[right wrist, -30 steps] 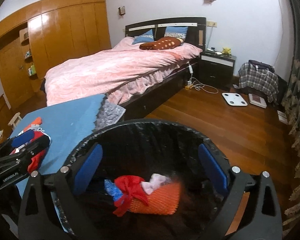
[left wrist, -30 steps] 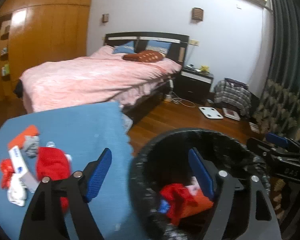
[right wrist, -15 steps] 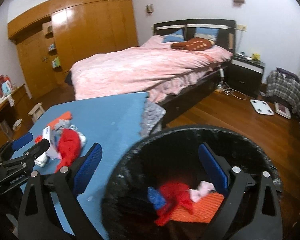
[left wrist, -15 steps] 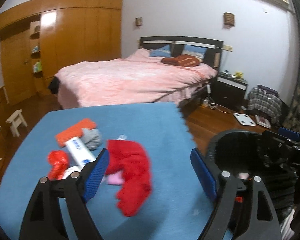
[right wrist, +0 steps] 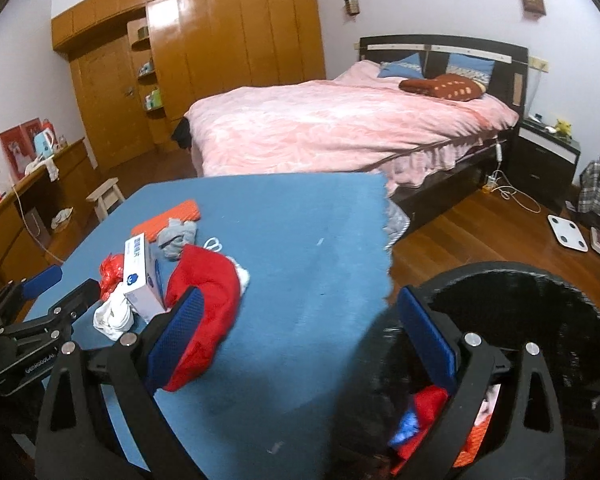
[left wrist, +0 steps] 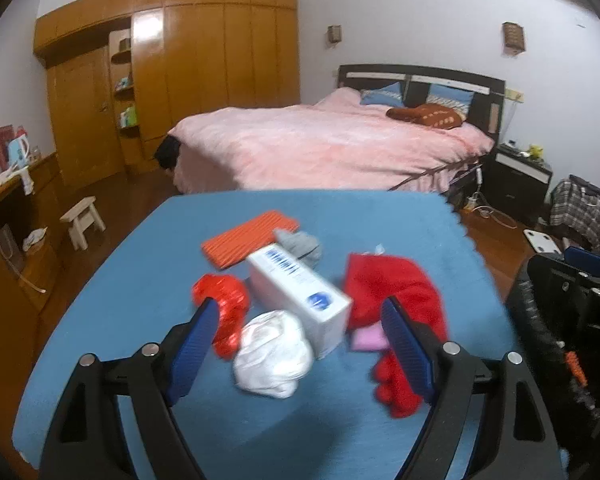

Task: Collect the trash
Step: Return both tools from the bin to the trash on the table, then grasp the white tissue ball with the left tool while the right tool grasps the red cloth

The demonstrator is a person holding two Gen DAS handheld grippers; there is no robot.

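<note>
Blue cloth (left wrist: 148, 280) was strewn with a white box (left wrist: 300, 296) and red rags (left wrist: 396, 292); both grippers, left (left wrist: 300, 344) and right (right wrist: 300, 332), were held apart, empty.

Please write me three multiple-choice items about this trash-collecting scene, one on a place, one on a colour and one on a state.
1. Where does the white box lie?
A. on the blue table cover
B. in the bin
C. on the bed

2. What colour is the ribbed foam sheet behind the box?
A. green
B. orange
C. black

3. How does the left gripper stand?
A. shut on the box
B. shut on the white crumpled wad
C. open, holding nothing

Answers:
1 A: the box rests on the blue table cover among the other scraps, well outside the black bin.
2 B: the sheet is plainly orange in both wrist views.
3 C: its blue pads stand wide apart above the white crumpled wad, pressing on nothing.
</note>
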